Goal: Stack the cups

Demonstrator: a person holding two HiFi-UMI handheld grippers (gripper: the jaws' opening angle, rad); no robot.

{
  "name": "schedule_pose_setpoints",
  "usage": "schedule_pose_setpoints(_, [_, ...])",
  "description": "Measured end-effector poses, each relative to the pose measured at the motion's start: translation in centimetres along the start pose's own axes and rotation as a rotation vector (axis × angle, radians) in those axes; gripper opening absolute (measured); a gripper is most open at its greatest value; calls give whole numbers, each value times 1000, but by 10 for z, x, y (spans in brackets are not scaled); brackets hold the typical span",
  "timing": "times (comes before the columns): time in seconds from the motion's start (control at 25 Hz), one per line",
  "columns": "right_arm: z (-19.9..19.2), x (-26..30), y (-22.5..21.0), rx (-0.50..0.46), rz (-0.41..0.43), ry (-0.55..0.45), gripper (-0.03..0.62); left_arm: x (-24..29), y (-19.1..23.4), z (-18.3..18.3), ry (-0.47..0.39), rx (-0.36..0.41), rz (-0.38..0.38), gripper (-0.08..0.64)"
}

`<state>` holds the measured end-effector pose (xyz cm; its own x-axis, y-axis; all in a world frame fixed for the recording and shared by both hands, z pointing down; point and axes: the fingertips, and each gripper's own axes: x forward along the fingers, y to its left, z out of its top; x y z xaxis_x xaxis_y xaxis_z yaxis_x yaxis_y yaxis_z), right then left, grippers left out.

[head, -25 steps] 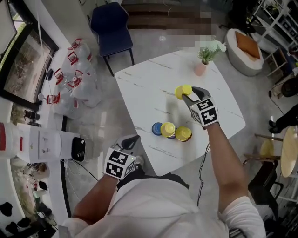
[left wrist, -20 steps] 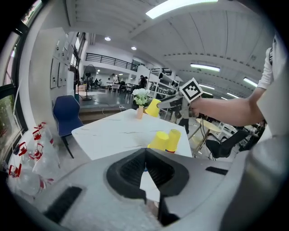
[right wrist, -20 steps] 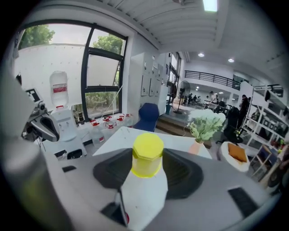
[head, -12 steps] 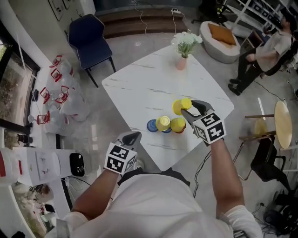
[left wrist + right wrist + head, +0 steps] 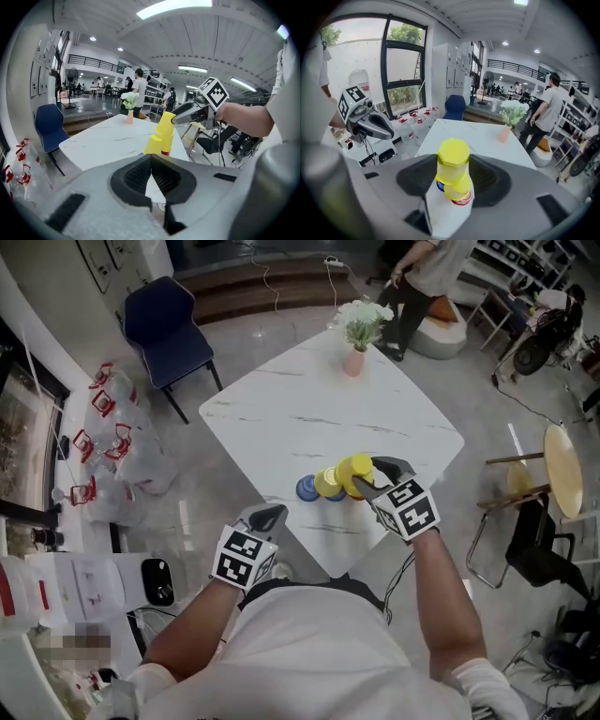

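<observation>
The right gripper had its jaws spread wide and clamped on the sides of an upturned yellow cup, which it carried over the near part of the white marble table. Directly under it stood a red-rimmed yellow cup; whether the two touched could not be told. Just beside them on the table sat a third yellow cup and a blue cup, all close together in a small cluster. The left gripper was held off the table's near edge, well apart from the cups. Its jaws met at the tips with nothing between them. A pink vase of flowers stood near the table's far corner.
</observation>
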<state>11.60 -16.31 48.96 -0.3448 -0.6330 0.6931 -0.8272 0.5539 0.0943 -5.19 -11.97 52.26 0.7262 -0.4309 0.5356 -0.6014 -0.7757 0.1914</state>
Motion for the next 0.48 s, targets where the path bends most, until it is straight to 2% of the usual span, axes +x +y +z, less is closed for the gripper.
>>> schedule_pose_setpoints(0.24, [-5,4,2,44,-3,-1,221,-6,10,-4,3,1,2,9])
schedule_pose_setpoints(0.36, [-2,0,5,83,-2,-30,266,-8,11,-1,-5,3,1,9])
schedule_pose_setpoints(0.48, [4,-12,6,92,-27,-58,273,-10,9,4,-14,5,-8,9])
